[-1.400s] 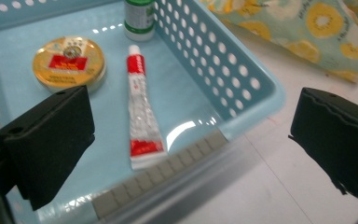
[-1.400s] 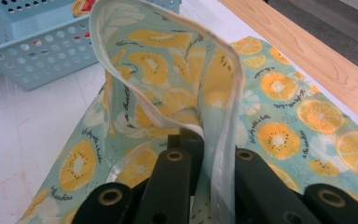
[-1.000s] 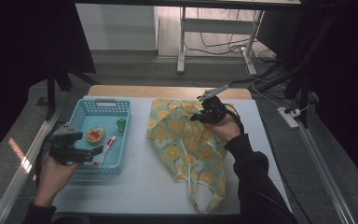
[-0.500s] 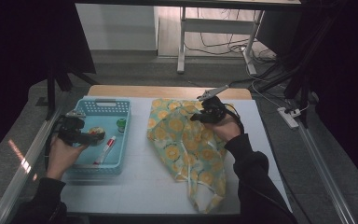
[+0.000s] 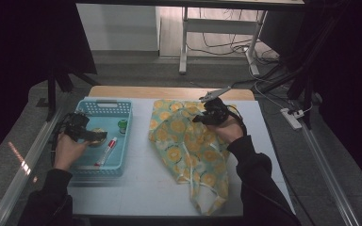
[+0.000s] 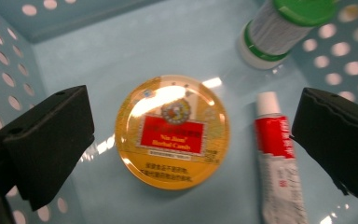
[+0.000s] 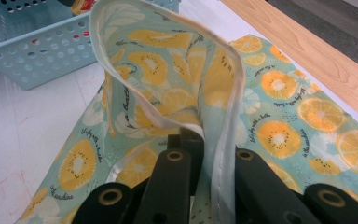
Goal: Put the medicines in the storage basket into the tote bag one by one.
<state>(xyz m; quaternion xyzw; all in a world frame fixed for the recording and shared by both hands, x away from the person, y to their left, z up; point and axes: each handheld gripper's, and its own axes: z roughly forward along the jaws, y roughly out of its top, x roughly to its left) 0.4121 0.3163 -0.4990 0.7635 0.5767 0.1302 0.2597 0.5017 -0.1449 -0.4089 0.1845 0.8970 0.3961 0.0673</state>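
Note:
A round yellow tin (image 6: 172, 130) with a red label lies flat in the blue perforated basket (image 5: 120, 160). My left gripper (image 6: 193, 140) hangs open just above it. One jaw is on the tin's left, the other beyond a red-and-white tube (image 6: 277, 158) on its right. In the high view the left gripper (image 5: 92, 135) reaches into the basket over the tin (image 5: 100, 140). My right gripper (image 7: 200, 140) is shut on the raised hem of a teal cloth bag (image 7: 177, 51) printed with orange slices. The bag (image 5: 188, 150) is spread over the white table, and the right gripper (image 5: 207, 113) holds its far end up.
A small bottle with a green cap (image 6: 279, 32) stands at the basket's far side, beside the tube (image 5: 107, 149). The basket wall (image 6: 9, 60) is close to the left jaw. A wooden strip (image 5: 169, 92) edges the table's far side, and metal rails run down both sides.
My left gripper has moved forward from the basket's near left corner and sunk in over the yellow tin. The right gripper has kept still, holding the bag's hem.

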